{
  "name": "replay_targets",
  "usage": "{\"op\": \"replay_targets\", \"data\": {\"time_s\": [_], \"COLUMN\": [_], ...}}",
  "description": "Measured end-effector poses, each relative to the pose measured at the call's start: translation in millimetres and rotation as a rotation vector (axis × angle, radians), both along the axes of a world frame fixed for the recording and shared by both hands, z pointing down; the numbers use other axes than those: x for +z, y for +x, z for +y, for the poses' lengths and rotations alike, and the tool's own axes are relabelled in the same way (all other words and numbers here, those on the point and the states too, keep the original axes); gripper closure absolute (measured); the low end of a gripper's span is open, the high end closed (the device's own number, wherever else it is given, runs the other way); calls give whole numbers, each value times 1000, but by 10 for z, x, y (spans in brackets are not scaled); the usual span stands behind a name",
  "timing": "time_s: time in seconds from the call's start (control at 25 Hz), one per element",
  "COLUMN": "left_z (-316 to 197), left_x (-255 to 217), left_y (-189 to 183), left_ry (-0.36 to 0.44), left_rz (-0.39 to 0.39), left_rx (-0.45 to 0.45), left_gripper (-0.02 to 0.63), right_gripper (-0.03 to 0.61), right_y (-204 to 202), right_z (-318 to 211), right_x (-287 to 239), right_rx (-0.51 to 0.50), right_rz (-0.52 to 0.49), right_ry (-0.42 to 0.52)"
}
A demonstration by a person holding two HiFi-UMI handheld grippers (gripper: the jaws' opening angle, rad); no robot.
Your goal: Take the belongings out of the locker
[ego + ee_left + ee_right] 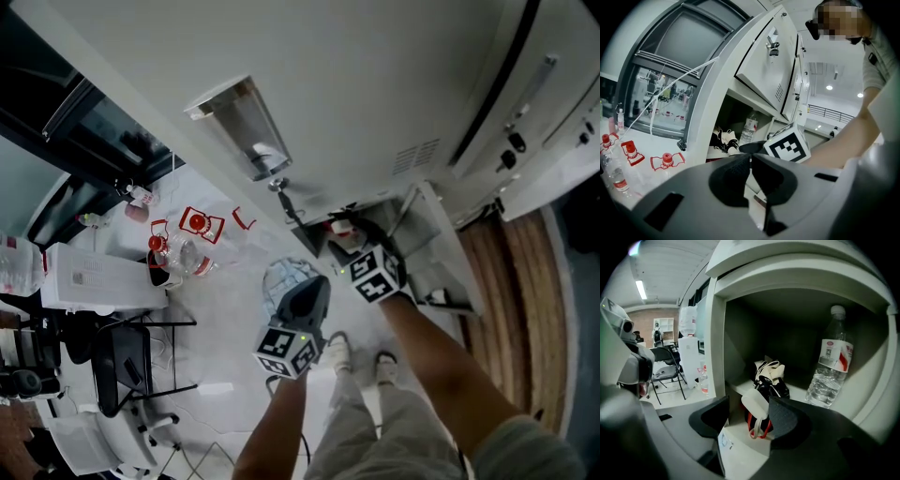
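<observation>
Just inside locker (717, 343): bottle (832, 366), perhaps gloves (769, 375).

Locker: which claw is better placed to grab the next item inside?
Right. The right claw is open at the locker mouth, with the tagged bundle lined up between its jaws and the bottle beside it. The left claw is shut and sits back outside.

**Half the locker's load out of sight**

Right gripper view first: the black-and-white bundle (769, 376) is half-covered by the right gripper (750, 416), its lower part lost, and what it is can't be told. The water bottle (830, 366) has its base covered and its label print is too small. In the head view the marker cube (377, 274) blocks the locker (403, 103) shelf. In the left gripper view a floor bottle (613, 176) is clipped at the edge.
</observation>
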State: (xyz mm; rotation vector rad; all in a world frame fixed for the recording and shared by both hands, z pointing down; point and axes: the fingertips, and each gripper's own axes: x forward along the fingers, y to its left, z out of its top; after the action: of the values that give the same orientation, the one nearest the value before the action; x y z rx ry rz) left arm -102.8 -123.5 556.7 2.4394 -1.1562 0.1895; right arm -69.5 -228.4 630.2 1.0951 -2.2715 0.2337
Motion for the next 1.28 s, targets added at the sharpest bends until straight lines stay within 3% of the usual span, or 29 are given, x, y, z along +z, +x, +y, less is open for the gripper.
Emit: {"op": "replay_targets", "data": {"time_s": [0.16, 0.52, 1.28], "left_z": [18, 66, 201], "left_x": [30, 85, 82], "left_y": [3, -36, 116], "left_ry": [-3, -12, -23], "left_rz": [6, 9, 20], "left_rx": [2, 4, 15], "left_gripper": [611, 611, 611], "right_gripper": [339, 368, 371], "right_y": [6, 30, 255], "right_z": [-104, -190, 508], "right_x": [103, 141, -12], "right_rx": [3, 13, 52], "right_rz": [63, 104, -18], "right_ry": [0, -10, -46]}}
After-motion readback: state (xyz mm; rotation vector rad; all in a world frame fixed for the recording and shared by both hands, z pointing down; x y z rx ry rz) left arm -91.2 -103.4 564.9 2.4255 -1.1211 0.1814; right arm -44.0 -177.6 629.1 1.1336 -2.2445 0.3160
